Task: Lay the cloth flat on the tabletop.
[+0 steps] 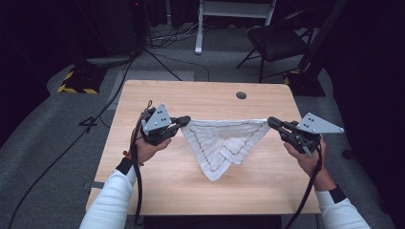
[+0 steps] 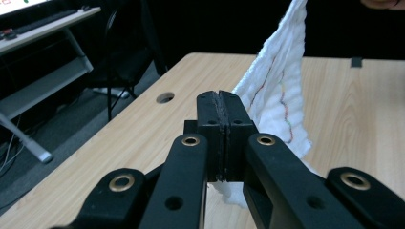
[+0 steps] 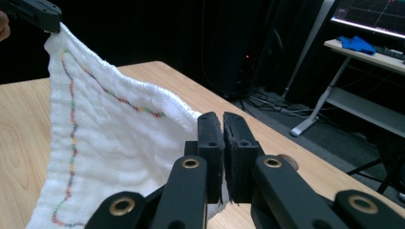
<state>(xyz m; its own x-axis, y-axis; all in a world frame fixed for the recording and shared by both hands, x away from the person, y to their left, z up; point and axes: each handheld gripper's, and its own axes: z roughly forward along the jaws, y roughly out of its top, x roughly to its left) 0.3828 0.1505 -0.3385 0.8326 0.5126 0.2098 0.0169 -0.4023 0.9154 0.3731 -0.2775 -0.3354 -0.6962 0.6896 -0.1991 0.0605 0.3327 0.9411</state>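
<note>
A white cloth (image 1: 222, 143) with coloured stitching hangs stretched between my two grippers above the wooden table (image 1: 172, 186); its lower point sags to the tabletop. My left gripper (image 1: 185, 120) is shut on the cloth's left corner. My right gripper (image 1: 271, 121) is shut on the right corner. In the left gripper view the closed jaws pinch the cloth (image 2: 277, 90), which rises up to the right. In the right gripper view the cloth (image 3: 105, 152) spreads left from the pinched corner up to the other gripper (image 3: 33, 14) at top left.
A round cable hole (image 1: 241, 95) sits near the table's far edge. Beyond the table stand a black folding chair (image 1: 277, 43), a white desk frame (image 1: 229, 14) and floor cables (image 1: 162, 57). Each gripper trails a cable off the near edge.
</note>
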